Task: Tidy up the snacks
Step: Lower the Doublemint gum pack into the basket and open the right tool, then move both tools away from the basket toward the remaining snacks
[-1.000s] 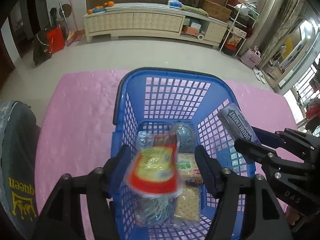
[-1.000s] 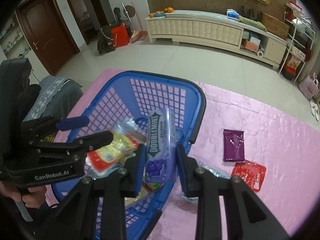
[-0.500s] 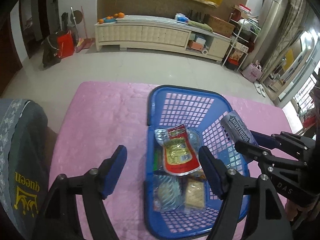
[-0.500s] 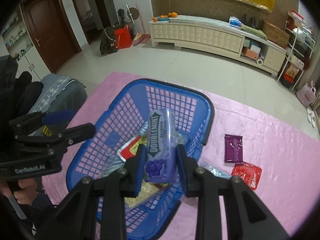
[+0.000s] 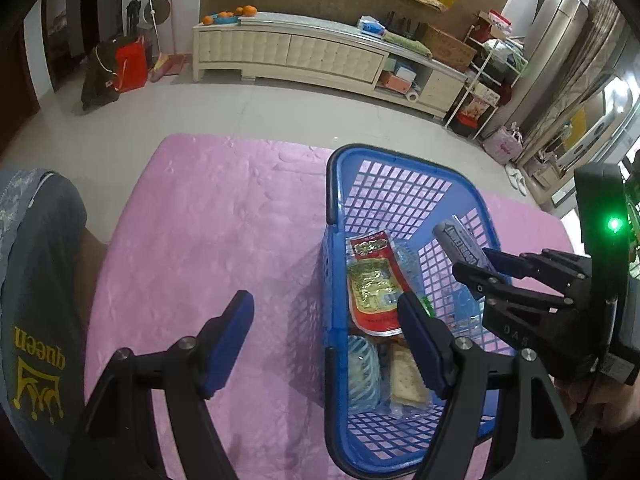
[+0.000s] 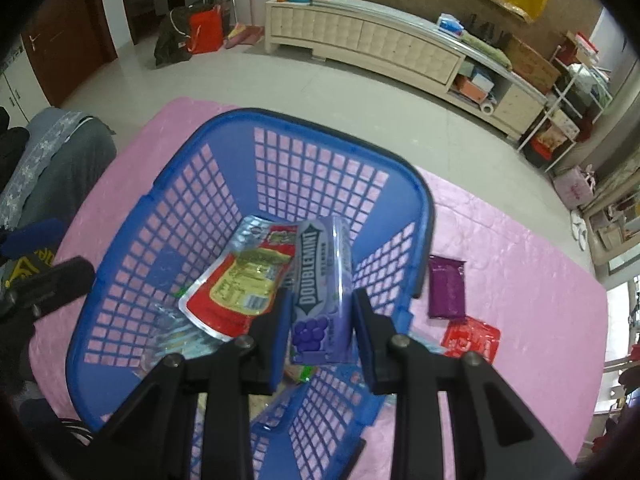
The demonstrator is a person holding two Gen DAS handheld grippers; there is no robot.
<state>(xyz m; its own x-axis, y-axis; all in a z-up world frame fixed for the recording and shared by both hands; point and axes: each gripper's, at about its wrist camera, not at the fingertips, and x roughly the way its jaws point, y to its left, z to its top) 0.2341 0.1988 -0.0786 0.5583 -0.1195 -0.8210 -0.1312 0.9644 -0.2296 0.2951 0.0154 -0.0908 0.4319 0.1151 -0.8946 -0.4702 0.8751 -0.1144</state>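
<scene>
Right gripper (image 6: 320,316) is pinching the Doublemint pack (image 6: 322,292) above the blue basket (image 6: 160,200); left gripper (image 5: 326,340), jaws spread and empty after opening, is hovering beside the basket's rim

Blue lattice basket (image 6: 328,168) on a pink quilted cloth (image 5: 208,240). Inside it, a red and yellow pouch (image 6: 236,284). A purple gum pack (image 6: 320,296) has white lettering and a grape picture. On the cloth lie a purple packet (image 6: 447,289) and a red packet (image 6: 472,338).

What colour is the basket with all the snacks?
Blue basket, seen best from the right wrist view.
</scene>
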